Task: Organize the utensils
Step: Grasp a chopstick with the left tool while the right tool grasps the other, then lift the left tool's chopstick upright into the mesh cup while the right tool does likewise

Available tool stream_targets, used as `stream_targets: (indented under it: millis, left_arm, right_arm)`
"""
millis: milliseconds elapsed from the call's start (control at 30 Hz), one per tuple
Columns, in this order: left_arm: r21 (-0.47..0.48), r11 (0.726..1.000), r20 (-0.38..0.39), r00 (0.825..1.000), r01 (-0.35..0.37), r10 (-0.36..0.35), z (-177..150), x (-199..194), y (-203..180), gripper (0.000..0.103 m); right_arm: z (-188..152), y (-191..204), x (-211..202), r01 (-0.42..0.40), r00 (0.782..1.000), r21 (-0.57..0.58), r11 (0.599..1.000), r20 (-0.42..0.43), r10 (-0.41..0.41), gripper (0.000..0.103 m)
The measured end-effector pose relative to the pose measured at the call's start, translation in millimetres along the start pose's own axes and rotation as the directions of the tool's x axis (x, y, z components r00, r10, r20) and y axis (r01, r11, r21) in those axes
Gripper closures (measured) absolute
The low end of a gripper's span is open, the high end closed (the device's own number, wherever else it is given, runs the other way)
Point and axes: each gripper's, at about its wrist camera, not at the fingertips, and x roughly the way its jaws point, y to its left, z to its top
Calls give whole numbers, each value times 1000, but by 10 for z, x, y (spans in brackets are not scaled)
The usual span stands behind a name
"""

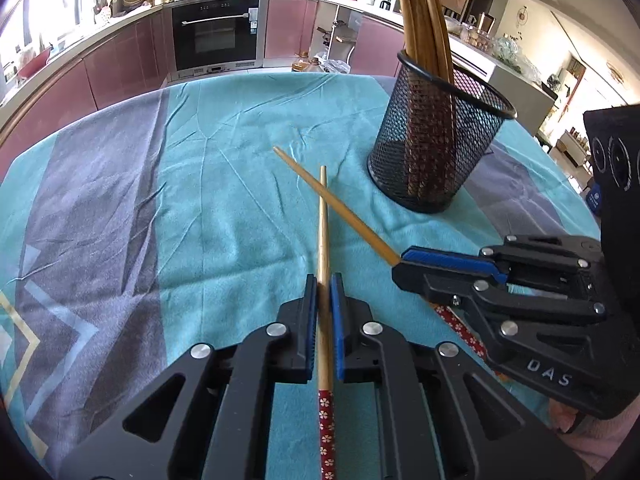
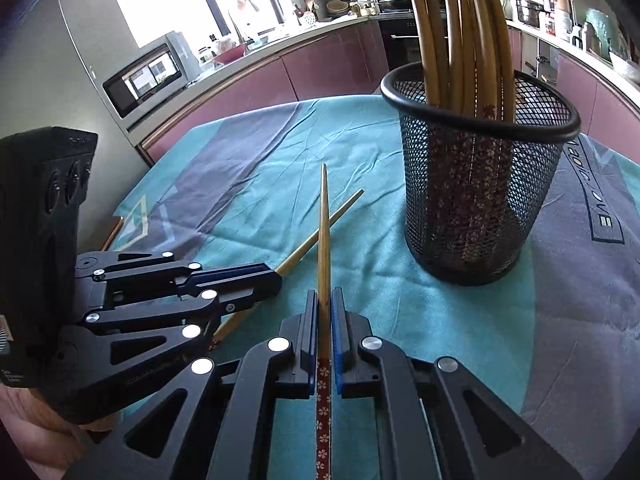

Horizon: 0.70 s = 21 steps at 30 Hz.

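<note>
Chopsticks number two outside the holder, each clamped in one gripper: the left gripper (image 1: 324,280) is clenched on one chopstick (image 1: 323,232), the right gripper (image 2: 325,294) on the other chopstick (image 2: 324,232), and their tips cross above the teal tablecloth (image 1: 224,200). One black mesh cup (image 1: 436,140) stands far right, upright, holding a bundle of further chopsticks (image 1: 420,20). Left of the cup the cloth lies open to its far edge; kitchen cabinets (image 1: 120,60) stand beyond.
</note>
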Motion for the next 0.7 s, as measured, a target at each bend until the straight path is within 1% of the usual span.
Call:
stream_targets:
  millis: [67, 133, 200, 400, 500, 533, 700]
  left_arm:
    - [10, 1000, -5, 1000, 0, 0, -29, -5, 4, 94]
    - [11, 1000, -9, 1000, 7, -6, -24, -6, 15, 93]
    - [21, 1000, -7, 1000, -2, 2, 18, 3, 14, 92]
    - [38, 999, -10, 1000, -3, 4, 87, 67, -15, 92]
    - [36, 999, -4, 1000, -10, 10, 101, 79, -7, 95]
    - [35, 999, -2, 1000, -11, 11, 102, 82, -14, 95]
    - [24, 1000, 7, 1000, -14, 14, 109, 91, -31, 96]
  right_arm:
    - [1, 1, 19, 6, 1000, -10, 1000, -14, -6, 94]
    - [12, 6, 33, 15, 1000, -17, 1000, -17, -16, 94]
    - [27, 9, 59, 21, 1000, -21, 1000, -19, -22, 93]
    - [97, -15, 153, 34, 999, -29, 999, -19, -34, 93]
    - [120, -25, 176, 35, 999, -30, 999, -16, -36, 94]
    - [119, -27, 174, 36, 999, -29, 999, -16, -37, 96]
    - [101, -45, 155, 32, 999, -16, 999, -6, -32, 97]
